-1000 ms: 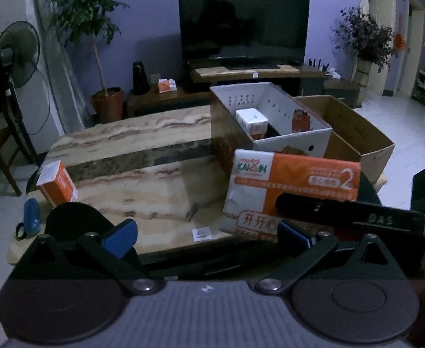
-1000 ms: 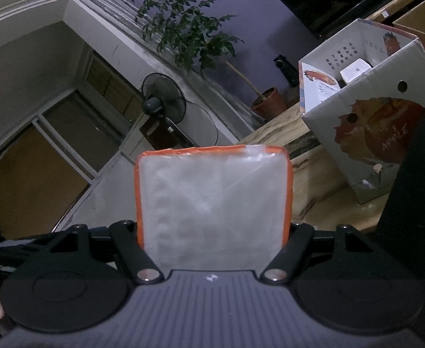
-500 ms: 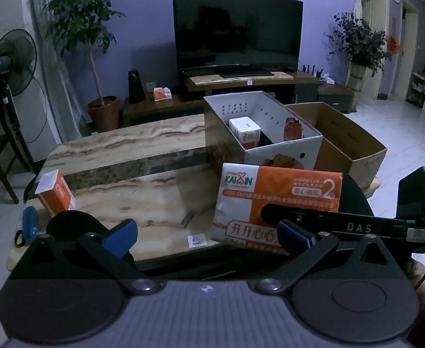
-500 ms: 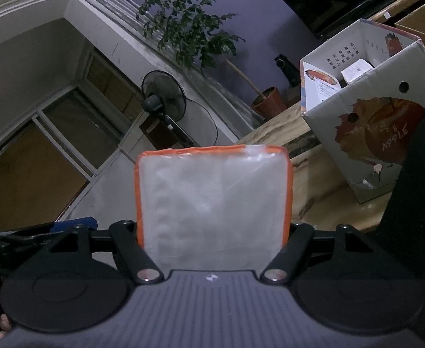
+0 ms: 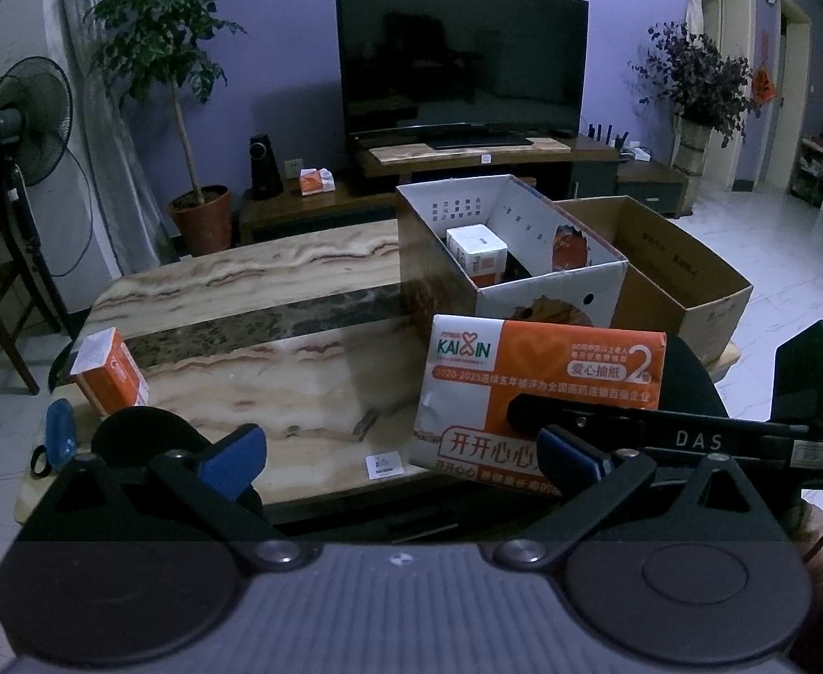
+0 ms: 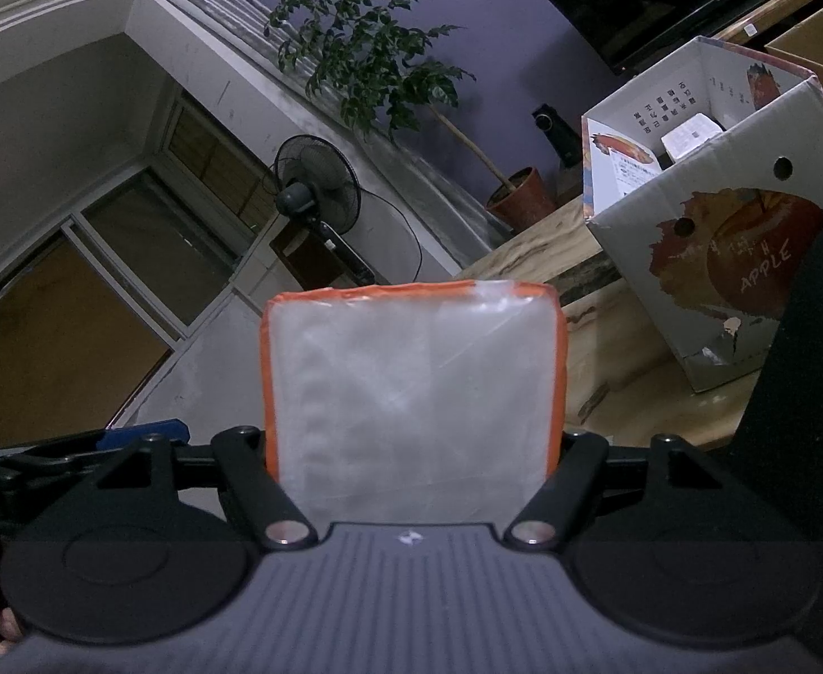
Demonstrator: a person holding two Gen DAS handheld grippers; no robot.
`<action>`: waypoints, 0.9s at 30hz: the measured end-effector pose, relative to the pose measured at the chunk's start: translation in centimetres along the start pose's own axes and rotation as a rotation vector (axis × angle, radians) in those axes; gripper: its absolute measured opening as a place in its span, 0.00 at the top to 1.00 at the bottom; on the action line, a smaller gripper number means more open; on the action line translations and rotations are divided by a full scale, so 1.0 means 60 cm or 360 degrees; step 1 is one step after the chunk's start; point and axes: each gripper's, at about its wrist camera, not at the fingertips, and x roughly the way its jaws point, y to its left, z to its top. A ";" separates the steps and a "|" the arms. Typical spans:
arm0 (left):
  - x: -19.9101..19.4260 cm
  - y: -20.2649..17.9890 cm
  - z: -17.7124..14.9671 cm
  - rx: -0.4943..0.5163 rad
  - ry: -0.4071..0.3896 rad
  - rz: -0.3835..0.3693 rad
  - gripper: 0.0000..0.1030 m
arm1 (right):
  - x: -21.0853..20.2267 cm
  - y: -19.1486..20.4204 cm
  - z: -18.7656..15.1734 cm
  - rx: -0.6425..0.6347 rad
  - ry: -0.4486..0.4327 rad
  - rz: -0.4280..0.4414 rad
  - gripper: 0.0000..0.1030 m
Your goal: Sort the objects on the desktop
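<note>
Right fingers (image 6: 571, 469) clamped on tissue pack (image 6: 414, 401); left fingers (image 5: 231, 458) spread wide, empty. Soft pack, liable to slip short of apple box (image 6: 742, 258).

light: dim, bluish indoor | focus: sharp | edges: fisheye bending, dark corner vignette | glare: none
</note>
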 end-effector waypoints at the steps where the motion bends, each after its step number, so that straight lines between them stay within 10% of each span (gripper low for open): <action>1: 0.000 0.000 0.000 0.0001 0.0000 0.0002 0.01 | 0.000 0.000 0.000 -0.0001 0.0000 0.0001 0.28; 27: 0.010 0.000 -0.004 0.0009 0.0022 0.0027 0.01 | -0.001 0.003 -0.001 -0.0002 0.0004 0.0003 0.28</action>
